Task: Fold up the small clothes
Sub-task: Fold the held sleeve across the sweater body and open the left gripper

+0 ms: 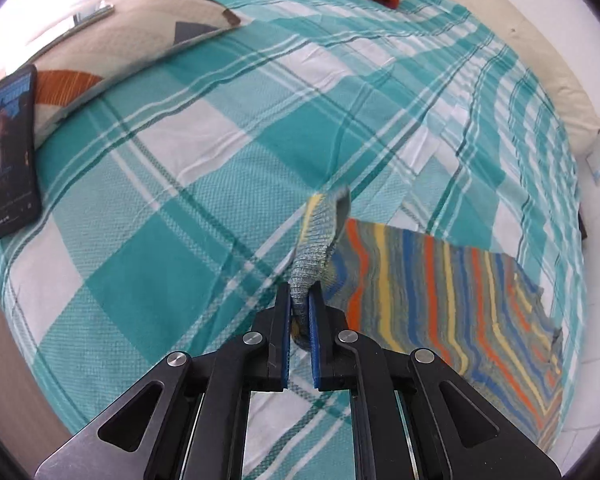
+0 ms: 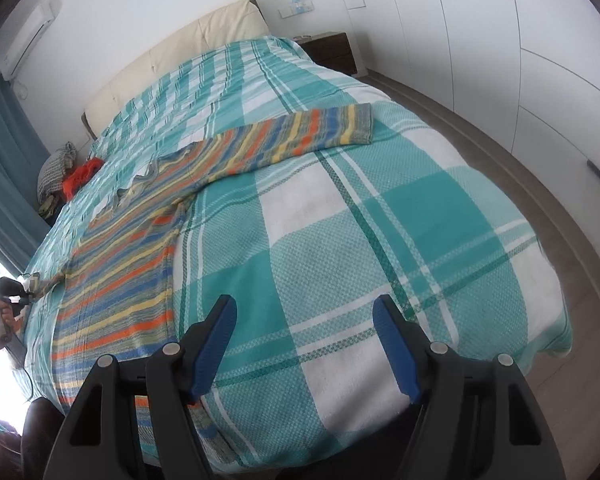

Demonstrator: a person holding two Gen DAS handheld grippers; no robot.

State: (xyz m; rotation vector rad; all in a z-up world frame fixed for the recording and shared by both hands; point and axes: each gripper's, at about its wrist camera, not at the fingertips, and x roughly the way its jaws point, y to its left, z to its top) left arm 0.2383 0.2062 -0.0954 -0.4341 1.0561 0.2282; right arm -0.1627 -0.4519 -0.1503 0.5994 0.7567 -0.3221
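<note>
Plainly, the left gripper (image 1: 300,300) is pinched on the cuff of the striped sweater (image 1: 452,304), which is spread on the plaid bedspread (image 1: 204,152). If the sleeve is pulled hard, the knit could be slipped from the pads or the body dragged askew. The right gripper (image 2: 304,320) is held spread and empty, beside the sweater's hem.

Striped knit sweater (image 2: 140,216) in orange, yellow, blue and grey, spread flat on the bed, one sleeve stretched out sideways, other sleeve's cuff (image 1: 316,240) lifted and pinched
</note>
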